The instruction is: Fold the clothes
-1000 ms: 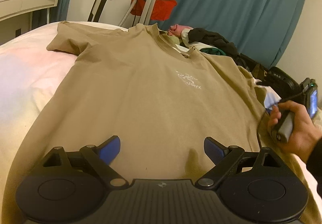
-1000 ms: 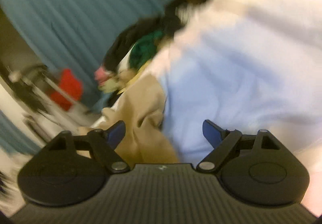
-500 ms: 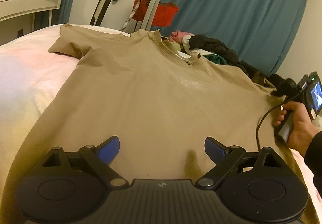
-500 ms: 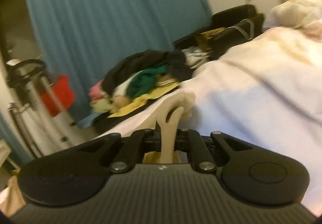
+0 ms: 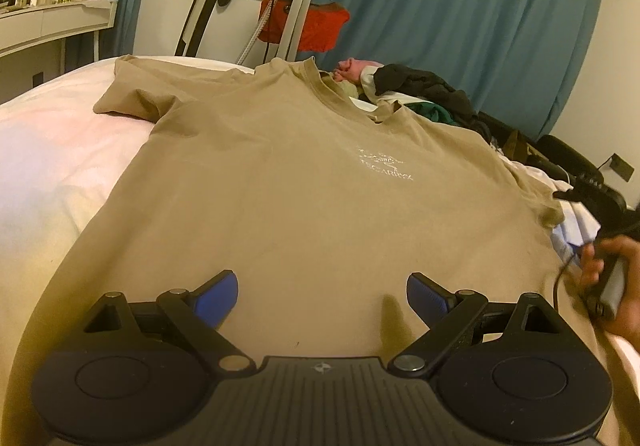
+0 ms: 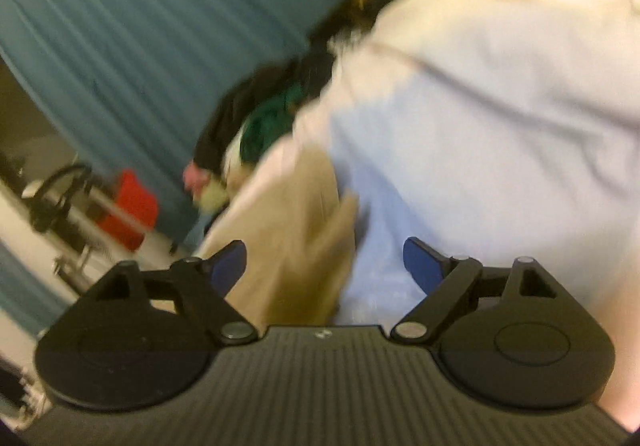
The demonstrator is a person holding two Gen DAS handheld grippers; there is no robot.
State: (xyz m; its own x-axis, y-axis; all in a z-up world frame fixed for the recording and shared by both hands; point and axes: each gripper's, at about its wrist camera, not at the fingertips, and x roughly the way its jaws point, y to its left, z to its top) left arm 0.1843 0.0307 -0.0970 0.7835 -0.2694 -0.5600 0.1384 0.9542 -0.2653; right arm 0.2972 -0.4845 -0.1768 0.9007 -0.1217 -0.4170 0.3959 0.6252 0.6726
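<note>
Beside the tan T-shirt (image 5: 304, 181), the right gripper (image 6: 324, 266) has just let its sleeve go, jaws spread; left gripper (image 5: 320, 290) hovers open, folding unstarted.

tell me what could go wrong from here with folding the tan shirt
1. The tan t-shirt has its right sleeve bunched at the bed edge; folding now may lock in creases.
2. The right gripper is open beside that sleeve in a blurred view; a hasty pinch might also catch the white sheet.
3. The clothes pile lies close behind the collar and could snag.
</note>
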